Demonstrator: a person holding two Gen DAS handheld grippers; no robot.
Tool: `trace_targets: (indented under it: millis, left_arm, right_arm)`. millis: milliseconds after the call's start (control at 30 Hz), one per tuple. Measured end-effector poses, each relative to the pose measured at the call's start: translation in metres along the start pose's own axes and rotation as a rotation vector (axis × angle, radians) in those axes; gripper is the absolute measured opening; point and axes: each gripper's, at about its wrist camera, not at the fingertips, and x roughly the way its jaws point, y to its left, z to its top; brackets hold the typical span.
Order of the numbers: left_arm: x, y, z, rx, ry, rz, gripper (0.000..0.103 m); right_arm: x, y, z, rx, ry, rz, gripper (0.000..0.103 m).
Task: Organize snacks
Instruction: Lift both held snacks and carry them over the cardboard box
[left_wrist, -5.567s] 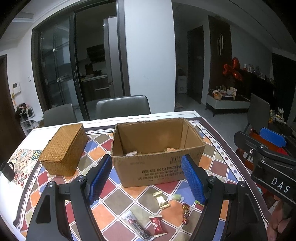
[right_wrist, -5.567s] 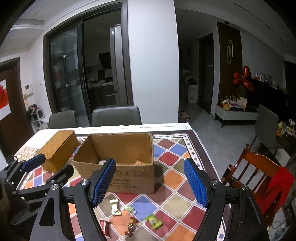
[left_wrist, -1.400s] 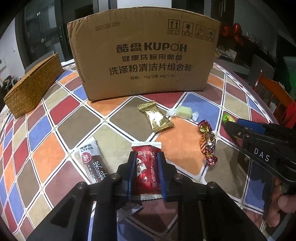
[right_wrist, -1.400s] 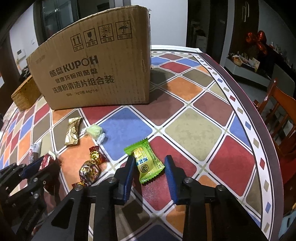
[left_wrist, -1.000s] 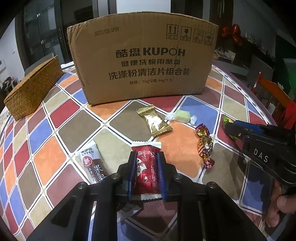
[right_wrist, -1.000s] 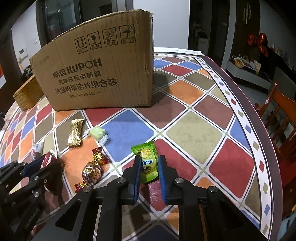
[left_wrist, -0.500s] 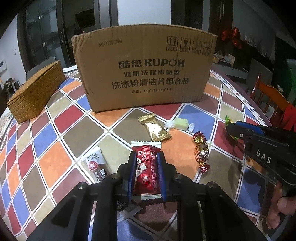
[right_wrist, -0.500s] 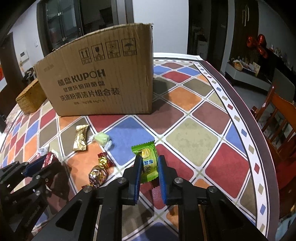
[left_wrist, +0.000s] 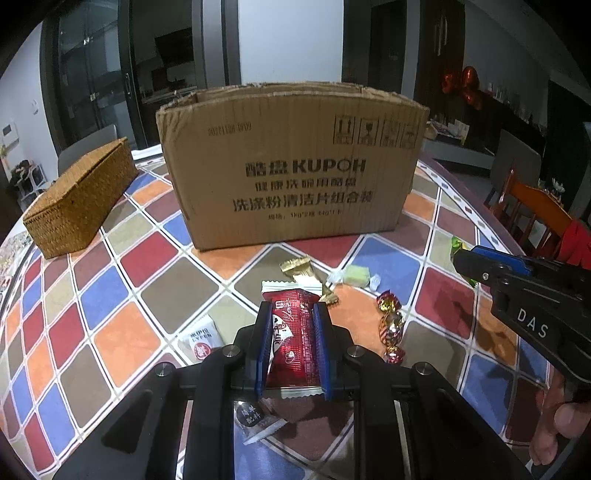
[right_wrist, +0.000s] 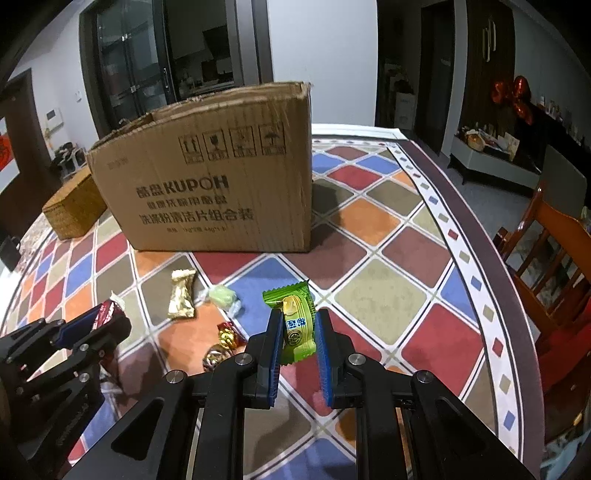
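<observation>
My left gripper (left_wrist: 293, 314) is shut on a red snack packet (left_wrist: 295, 332), held just above the table. The right gripper (right_wrist: 298, 317) is shut on a green snack packet (right_wrist: 295, 321), also lifted off the tablecloth. An open cardboard box (left_wrist: 291, 166) stands behind the snacks in both wrist views. On the cloth lie a gold packet (right_wrist: 181, 293), a pale green candy (right_wrist: 222, 295), a red-gold twisted candy (left_wrist: 389, 325) and a white packet (left_wrist: 201, 338). The right gripper (left_wrist: 461, 256) shows at the right edge of the left wrist view.
A woven wicker box (left_wrist: 79, 197) sits left of the cardboard box. The table (right_wrist: 373, 291) carries a cloth of coloured diamonds. A wooden chair (right_wrist: 554, 236) with red fabric stands off the right edge. A person's fingers (left_wrist: 554, 432) hold the right gripper.
Both grippers have risen with their packets, so the table and box look further below. The right gripper shut on the green packet about a second ago.
</observation>
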Motion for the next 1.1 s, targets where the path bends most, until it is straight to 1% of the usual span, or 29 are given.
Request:
trace_targets:
  millis: [667,1100]
  left_arm:
    - [-0.044,0.005,0.042,-0.002,-0.106,0.019,0.022]
    - [-0.067,0.011,0.068,0.002,-0.168,0.026,0.022]
  right_arm:
    - [-0.048,0.012,0.034,-0.006,-0.108,0.015,0.019]
    - [-0.072,0.019,0.06,-0.014,-0.176,0.02,0.019]
